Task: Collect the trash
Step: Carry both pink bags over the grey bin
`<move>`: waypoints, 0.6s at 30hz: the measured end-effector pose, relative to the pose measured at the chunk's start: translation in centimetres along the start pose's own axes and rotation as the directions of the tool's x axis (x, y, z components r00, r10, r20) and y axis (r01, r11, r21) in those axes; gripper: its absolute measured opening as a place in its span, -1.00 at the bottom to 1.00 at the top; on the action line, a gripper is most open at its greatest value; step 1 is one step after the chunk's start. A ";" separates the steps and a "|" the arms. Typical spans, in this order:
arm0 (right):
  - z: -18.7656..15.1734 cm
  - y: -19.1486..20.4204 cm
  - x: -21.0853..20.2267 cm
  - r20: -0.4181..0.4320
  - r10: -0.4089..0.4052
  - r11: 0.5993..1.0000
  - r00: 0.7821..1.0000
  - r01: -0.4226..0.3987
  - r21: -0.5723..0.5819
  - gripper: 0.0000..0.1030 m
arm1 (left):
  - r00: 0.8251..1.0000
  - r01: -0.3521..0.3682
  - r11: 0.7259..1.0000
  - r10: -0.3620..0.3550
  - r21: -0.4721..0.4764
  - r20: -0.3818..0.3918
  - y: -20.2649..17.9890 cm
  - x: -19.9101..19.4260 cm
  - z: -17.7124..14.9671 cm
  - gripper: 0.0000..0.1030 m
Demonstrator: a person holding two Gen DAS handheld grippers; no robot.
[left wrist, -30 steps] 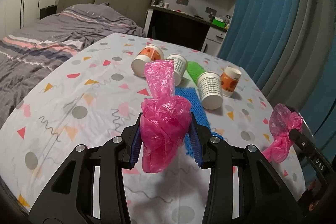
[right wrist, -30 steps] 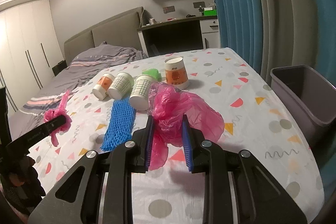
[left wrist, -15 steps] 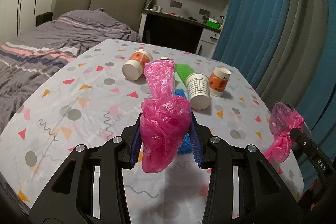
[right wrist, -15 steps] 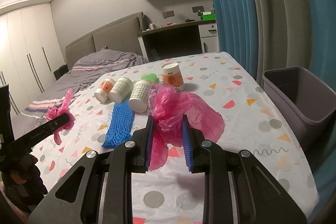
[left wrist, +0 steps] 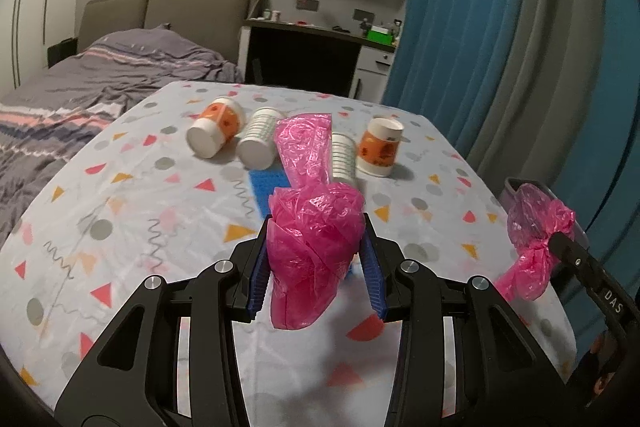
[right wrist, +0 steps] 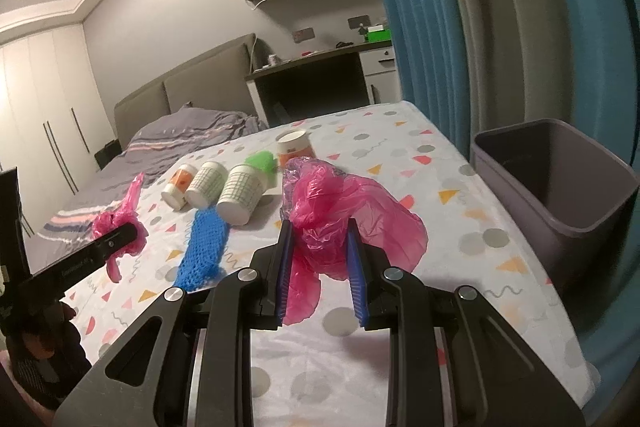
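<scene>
1. The left gripper (left wrist: pixel 316 263) pinches a crumpled pink plastic bag (left wrist: pixel 312 251), and the right gripper (right wrist: pixel 320 267) pinches another pink bag (right wrist: pixel 340 223); both grips look unchanged over the last second, each wad clear of the tablecloth.
2. What changes is the view: both hands have slid across the patterned table (left wrist: pixel 120 207), and the grey bin (right wrist: pixel 560 195) off the table's right edge now sits larger in the right wrist view. I judge this as carrying both bags towards the bin, with dropping not yet begun.
3. The left bag's long axis runs up and away from the jaws, its loose tail pointing towards the cups; the right bag spreads sideways towards the bin.
4. Beyond lie a blue net sleeve (right wrist: pixel 204 247) and four paper cups (left wrist: pixel 256 139), still to collect.
</scene>
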State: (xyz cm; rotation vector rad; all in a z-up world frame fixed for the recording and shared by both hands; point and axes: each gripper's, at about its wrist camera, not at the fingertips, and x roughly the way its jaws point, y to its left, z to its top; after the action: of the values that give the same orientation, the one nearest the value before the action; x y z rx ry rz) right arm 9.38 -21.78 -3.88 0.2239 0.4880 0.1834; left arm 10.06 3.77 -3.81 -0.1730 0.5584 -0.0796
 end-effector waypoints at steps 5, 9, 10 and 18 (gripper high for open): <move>0.5 -1.8 -0.9 0.025 -0.028 1.000 0.999 0.027 0.013 -0.49 | 0.999 0.046 0.998 -0.046 0.035 -0.004 -2.5 0.8 0.4 -0.23; 1.0 -3.3 -1.5 0.044 -0.058 0.998 0.997 0.056 0.030 -0.49 | 0.996 0.089 0.994 -0.089 0.068 -0.006 -5.0 1.6 0.9 -0.23; 1.2 -3.8 -1.6 0.051 -0.069 0.997 0.996 0.067 0.033 -0.49 | 0.995 0.105 0.991 -0.104 0.078 -0.007 -5.8 1.8 1.1 -0.23; 3.7 -7.8 -3.3 0.126 -0.176 0.984 0.976 0.170 0.053 -0.49 | 0.969 0.248 0.953 -0.246 0.171 -0.035 -13.1 4.1 2.4 -0.23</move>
State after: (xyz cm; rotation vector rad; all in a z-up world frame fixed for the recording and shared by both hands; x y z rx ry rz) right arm 9.27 -30.67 -1.20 0.2318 0.3791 -0.0118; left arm 14.40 -9.21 -1.49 -0.0708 0.5381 -0.3726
